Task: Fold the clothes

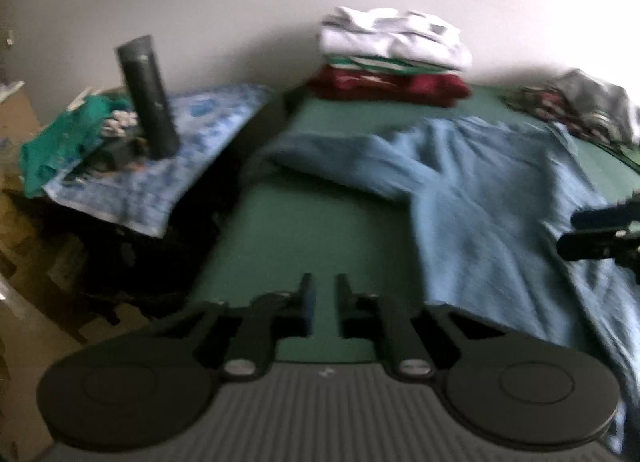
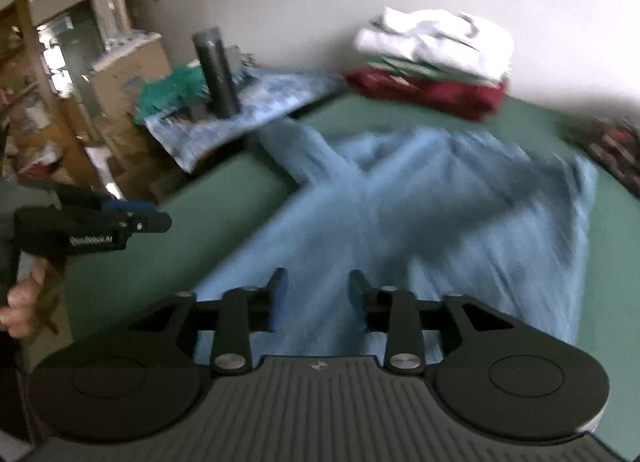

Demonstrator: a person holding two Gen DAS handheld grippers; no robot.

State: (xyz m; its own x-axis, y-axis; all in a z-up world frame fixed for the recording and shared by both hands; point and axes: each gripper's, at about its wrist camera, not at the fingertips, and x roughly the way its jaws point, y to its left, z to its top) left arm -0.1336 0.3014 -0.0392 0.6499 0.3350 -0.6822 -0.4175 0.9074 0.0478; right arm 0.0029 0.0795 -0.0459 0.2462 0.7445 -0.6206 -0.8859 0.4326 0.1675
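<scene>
A light blue garment (image 1: 480,198) lies spread and creased over the green surface (image 1: 304,222); one sleeve reaches left toward the edge. My left gripper (image 1: 323,302) hovers above bare green just left of the garment, its jaws drawn almost together with nothing between them. The right wrist view shows it side-on at the left (image 2: 160,220), held by a person's hand (image 2: 20,302). My right gripper (image 2: 318,294) stands open over the near part of the blue garment (image 2: 400,222), gripping nothing. It also shows at the right edge (image 1: 592,230) of the left wrist view.
A stack of folded clothes (image 1: 392,62), white over green over dark red, sits at the back by the wall. Unfolded clothes (image 1: 588,106) lie at the far right. On the left, a dark cylinder (image 1: 150,98) stands on a blue patterned cloth (image 1: 192,150), with cardboard boxes (image 2: 128,74) and shelves beyond.
</scene>
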